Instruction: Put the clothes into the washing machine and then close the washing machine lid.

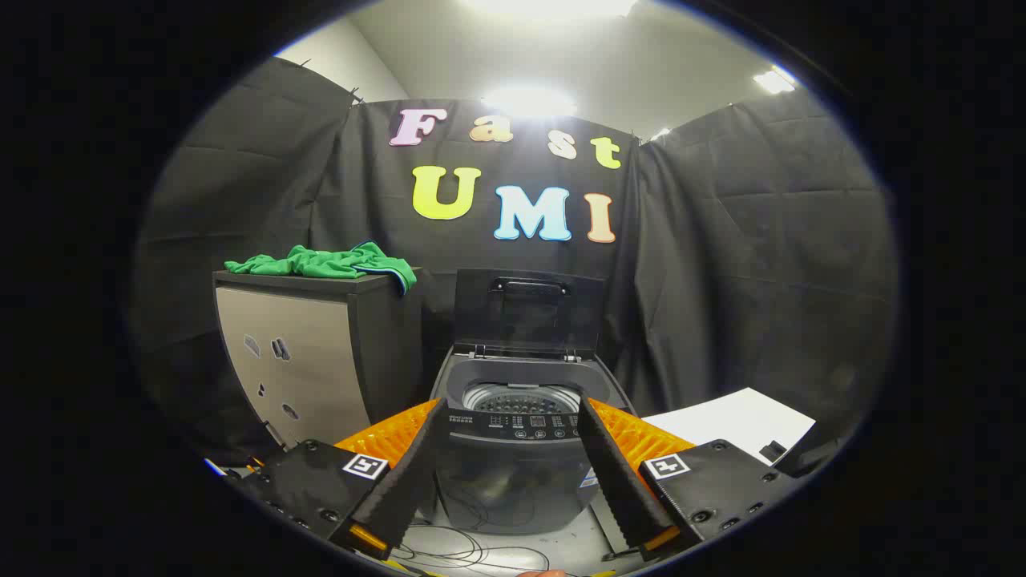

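The claw [513, 417] (fingers spread apart, holding nothing) points level at the open washing machine [517, 449].

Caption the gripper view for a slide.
Open gripper frames the washing machine, lid up; green clothes wait on the cabinet.

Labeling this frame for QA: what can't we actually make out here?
- Washing machine drum: in the gripper view, the rim and control panel hide its depths; contents unknown.
- Control panel: markings too small to tell.
- Green clothes on the cabinet: bunched; number of pieces unclear.
- Tool: open, empty, fingers framing the machine.
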`<control>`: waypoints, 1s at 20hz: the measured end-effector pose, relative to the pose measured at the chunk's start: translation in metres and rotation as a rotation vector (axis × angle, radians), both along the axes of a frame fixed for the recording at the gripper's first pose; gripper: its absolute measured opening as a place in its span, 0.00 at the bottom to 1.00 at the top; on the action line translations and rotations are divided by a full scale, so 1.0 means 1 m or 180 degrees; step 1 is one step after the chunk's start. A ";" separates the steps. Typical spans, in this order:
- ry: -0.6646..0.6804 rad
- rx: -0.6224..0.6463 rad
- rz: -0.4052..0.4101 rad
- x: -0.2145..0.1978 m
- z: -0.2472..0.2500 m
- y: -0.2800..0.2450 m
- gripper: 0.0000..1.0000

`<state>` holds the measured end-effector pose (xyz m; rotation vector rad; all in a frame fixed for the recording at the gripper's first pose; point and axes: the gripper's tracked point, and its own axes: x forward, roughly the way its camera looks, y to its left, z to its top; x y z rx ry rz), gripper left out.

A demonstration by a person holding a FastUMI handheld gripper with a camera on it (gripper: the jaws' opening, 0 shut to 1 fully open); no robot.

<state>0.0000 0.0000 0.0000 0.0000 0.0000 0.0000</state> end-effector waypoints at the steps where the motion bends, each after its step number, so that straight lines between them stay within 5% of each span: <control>1: 0.0001 -0.0004 0.0001 0.000 0.001 0.000 1.00; 20: 0.0036 -0.0039 -0.0017 0.005 -0.002 -0.002 1.00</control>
